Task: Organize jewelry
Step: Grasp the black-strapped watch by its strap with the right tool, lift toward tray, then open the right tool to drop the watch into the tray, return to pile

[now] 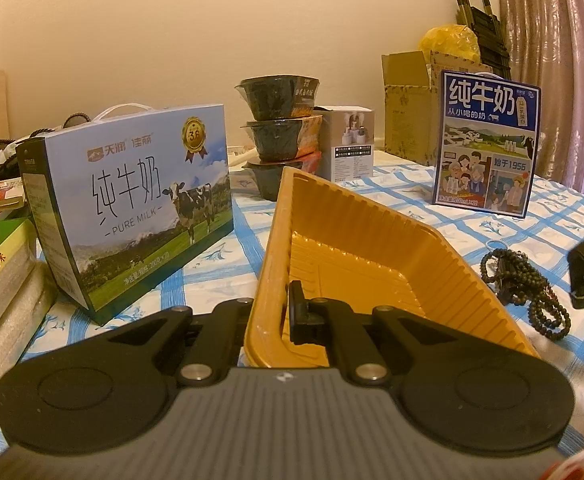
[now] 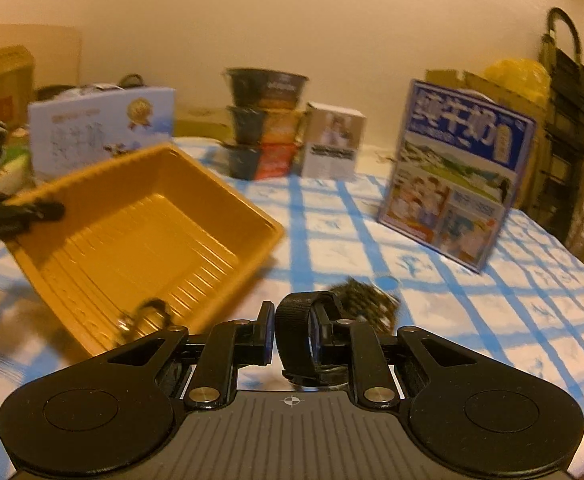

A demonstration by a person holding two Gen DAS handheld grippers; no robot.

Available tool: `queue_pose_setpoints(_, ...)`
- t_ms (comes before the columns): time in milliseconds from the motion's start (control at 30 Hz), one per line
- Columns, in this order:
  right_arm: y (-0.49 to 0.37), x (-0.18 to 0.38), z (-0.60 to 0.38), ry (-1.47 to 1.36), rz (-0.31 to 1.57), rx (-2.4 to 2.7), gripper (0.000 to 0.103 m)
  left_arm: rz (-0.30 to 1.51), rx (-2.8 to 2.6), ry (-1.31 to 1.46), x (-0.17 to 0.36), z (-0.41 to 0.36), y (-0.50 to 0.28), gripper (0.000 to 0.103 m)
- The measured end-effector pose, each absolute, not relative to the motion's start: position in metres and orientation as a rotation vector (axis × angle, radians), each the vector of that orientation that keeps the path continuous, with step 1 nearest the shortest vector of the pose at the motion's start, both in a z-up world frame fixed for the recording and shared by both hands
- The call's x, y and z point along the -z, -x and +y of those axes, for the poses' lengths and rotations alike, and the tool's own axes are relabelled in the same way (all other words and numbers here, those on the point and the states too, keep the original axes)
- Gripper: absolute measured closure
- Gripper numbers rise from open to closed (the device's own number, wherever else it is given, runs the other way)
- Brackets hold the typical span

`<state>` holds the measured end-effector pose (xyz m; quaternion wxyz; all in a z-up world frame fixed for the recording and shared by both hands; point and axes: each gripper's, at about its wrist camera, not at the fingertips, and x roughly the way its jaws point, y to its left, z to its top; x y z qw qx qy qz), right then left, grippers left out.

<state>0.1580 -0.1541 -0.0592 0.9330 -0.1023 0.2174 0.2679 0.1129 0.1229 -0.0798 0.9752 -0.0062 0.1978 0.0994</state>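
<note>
my left tongs (image 1: 270, 312) clamp the rim of the tilted yellow tray (image 1: 356, 248); my right tongs (image 2: 273, 328) pinch a black strap (image 2: 296, 332). the bead necklace (image 1: 528, 284) lies on the bench (image 1: 452, 208) beside the tray. tilted this far, the tray could slip and spill.

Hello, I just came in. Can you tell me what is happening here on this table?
A person is sorting jewelry with a handheld claw in each hand. The left claw is clamped on the rim of a yellow tray and holds it tilted. The right claw grips a black watch strap. A dark bead necklace lies on the checked tablecloth beside the tray.
</note>
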Motion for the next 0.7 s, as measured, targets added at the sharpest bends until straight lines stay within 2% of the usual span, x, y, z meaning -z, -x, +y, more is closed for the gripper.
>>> queue_pose_setpoints(367, -0.150, 0.044, -0.091, 0.210, 0.373, -0.778, 0.085, 0.399, -0.202, 0.016, 0.079, 0.122, -0.113, 0.098)
queue_pose_setpoints(700, -0.151, 0.068, -0.036, 0.272, 0.384, -0.949, 0.085, 0.398, -0.201, 0.021, 0.080, 0.124, -0.113, 0.098)
